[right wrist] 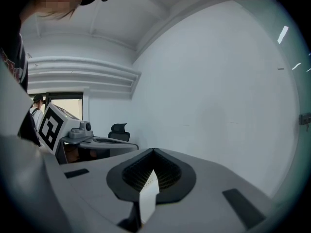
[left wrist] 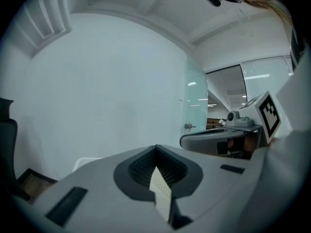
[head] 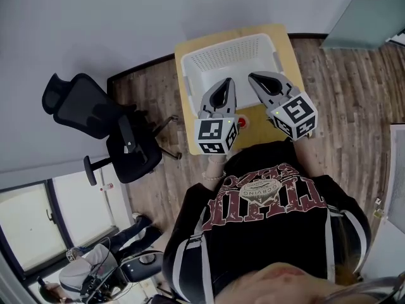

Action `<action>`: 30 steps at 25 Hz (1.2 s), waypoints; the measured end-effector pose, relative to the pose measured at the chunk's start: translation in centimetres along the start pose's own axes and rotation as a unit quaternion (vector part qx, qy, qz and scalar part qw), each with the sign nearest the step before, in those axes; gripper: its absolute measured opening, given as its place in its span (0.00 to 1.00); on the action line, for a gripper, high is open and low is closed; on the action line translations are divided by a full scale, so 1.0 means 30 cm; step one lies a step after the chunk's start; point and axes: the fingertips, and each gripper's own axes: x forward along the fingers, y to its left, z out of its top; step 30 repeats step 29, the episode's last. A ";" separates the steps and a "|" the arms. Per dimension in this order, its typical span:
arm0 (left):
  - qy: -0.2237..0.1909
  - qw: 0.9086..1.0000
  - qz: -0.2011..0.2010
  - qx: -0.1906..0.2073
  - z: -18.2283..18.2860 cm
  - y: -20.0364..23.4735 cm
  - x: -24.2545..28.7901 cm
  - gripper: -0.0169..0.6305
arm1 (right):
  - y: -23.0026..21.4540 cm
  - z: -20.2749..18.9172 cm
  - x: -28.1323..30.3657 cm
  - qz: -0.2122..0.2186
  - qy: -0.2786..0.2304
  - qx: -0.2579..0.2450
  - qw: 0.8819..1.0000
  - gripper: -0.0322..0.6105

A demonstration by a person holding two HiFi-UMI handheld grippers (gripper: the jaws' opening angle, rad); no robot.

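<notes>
Left hand-held gripper (head: 226, 82) pressed together, nothing between jaws, held above near side of white basket (head: 190, 65). Right hand-held gripper (head: 254, 77) also pressed together, empty, just beside left one. Basket sits on small wooden surface (head: 288, 46). Red knob (head: 241, 123) at surface's near edge. Black chair (head: 95, 116) on floor, well apart.

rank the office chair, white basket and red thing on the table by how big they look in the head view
1. office chair: widest spread, even though it stands lower and farther from the camera
2. white basket: somewhat smaller
3. red thing: by far the smallest, partly hidden
</notes>
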 end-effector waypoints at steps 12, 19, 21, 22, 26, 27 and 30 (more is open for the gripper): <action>0.007 1.000 0.000 -0.001 -0.009 -0.018 0.016 0.10 | -0.016 -0.006 -0.006 0.000 0.005 -0.007 1.000 0.08; 0.008 1.000 0.000 0.001 -0.006 -0.015 0.015 0.10 | -0.011 -0.007 -0.003 0.004 0.008 -0.006 1.000 0.08; 0.008 1.000 0.001 0.000 -0.006 -0.012 0.016 0.10 | -0.011 -0.009 0.000 0.004 0.010 -0.007 1.000 0.08; 0.008 1.000 0.001 0.000 -0.007 -0.011 0.016 0.10 | -0.012 -0.010 0.000 0.003 0.010 -0.007 1.000 0.08; 0.010 1.000 0.000 -0.001 -0.015 -0.015 0.019 0.10 | -0.018 -0.015 -0.003 0.002 0.009 -0.004 1.000 0.08; 0.011 1.000 0.000 -0.002 -0.018 -0.016 0.019 0.10 | -0.018 -0.016 -0.004 0.002 0.009 -0.003 1.000 0.08; 0.013 1.000 -0.001 -0.002 -0.023 -0.019 0.018 0.10 | -0.017 -0.018 -0.005 0.004 0.010 -0.002 1.000 0.08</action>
